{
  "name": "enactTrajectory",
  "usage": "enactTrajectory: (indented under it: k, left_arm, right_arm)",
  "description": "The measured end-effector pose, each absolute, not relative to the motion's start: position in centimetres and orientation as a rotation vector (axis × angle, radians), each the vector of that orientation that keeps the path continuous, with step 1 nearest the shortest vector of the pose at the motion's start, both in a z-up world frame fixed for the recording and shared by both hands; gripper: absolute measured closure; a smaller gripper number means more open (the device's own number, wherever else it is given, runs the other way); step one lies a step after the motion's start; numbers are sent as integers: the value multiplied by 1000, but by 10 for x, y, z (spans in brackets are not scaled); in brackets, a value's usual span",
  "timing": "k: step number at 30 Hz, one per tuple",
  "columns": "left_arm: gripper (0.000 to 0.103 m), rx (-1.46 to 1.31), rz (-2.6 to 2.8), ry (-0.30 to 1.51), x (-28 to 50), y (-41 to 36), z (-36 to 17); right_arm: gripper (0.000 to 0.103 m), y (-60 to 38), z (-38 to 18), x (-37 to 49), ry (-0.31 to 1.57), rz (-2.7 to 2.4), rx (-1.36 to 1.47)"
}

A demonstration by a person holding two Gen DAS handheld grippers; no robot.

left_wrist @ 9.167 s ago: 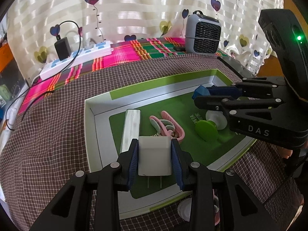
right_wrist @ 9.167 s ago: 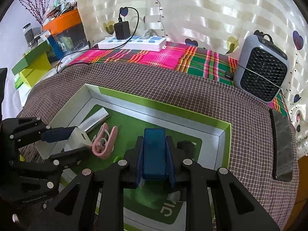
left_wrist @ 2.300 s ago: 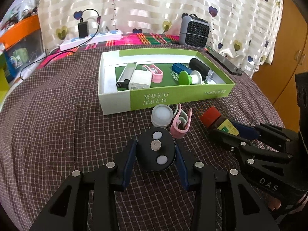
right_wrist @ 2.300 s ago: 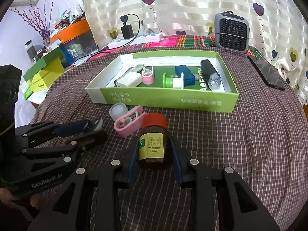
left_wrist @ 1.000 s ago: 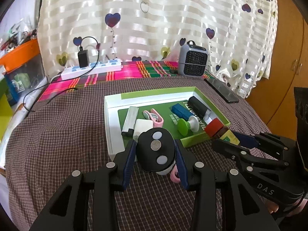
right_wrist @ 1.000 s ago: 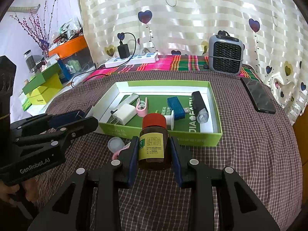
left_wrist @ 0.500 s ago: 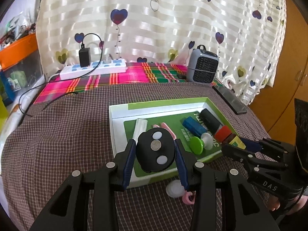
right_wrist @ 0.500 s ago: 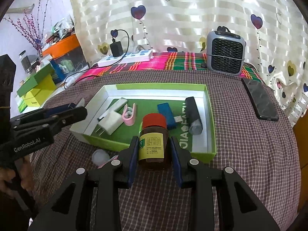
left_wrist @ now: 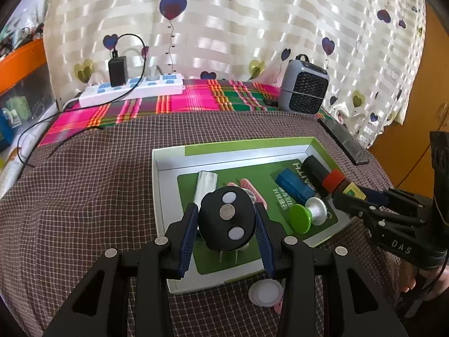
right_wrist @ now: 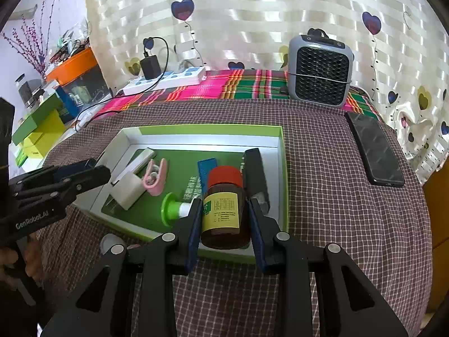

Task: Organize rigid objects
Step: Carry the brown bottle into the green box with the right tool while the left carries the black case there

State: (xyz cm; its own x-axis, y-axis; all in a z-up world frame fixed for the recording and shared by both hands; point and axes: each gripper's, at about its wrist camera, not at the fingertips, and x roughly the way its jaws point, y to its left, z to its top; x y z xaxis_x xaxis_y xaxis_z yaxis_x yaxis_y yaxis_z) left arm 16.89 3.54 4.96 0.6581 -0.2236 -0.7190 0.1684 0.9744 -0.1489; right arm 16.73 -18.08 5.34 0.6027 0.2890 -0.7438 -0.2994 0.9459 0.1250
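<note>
Between the blue pads of my left gripper (left_wrist: 227, 224) sits a round black puck (left_wrist: 226, 221) with two white dots and a metal stud on its face; the pads are clamped on both its sides. It hangs over the near left part of the green-and-white box (left_wrist: 168, 157). My right gripper (right_wrist: 226, 220) is clamped on a brown bottle (right_wrist: 224, 210) with a red cap and yellow label, held upright over the near right part of the same box; in the left view that bottle shows at the box's right wall.

Inside the box, left to right in the right view: a white charger plug (right_wrist: 126, 186), a silver bar (right_wrist: 143, 157) behind it, a pink clip (right_wrist: 155, 177), a green-and-white spool (right_wrist: 172, 209), a blue block (right_wrist: 206, 167), a black stick (right_wrist: 254, 174) along the right wall.

Outside the box, just beside its near wall on the checked cloth (left_wrist: 84, 196), lies a white round lid (left_wrist: 265, 292), with a pink piece touching its near right edge, mostly hidden.

Far side: white power strip (left_wrist: 132, 90) with a black adapter, grey fan heater (right_wrist: 320, 71), dark phone (right_wrist: 374, 148) at right.
</note>
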Motion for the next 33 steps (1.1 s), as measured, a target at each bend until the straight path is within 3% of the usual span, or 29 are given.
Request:
enactTrajectory:
  k: [33]
  left_arm:
    - [64,-54,-218,893,181,33,28]
  right_arm:
    - [70,-181,35,183,911,324,-55]
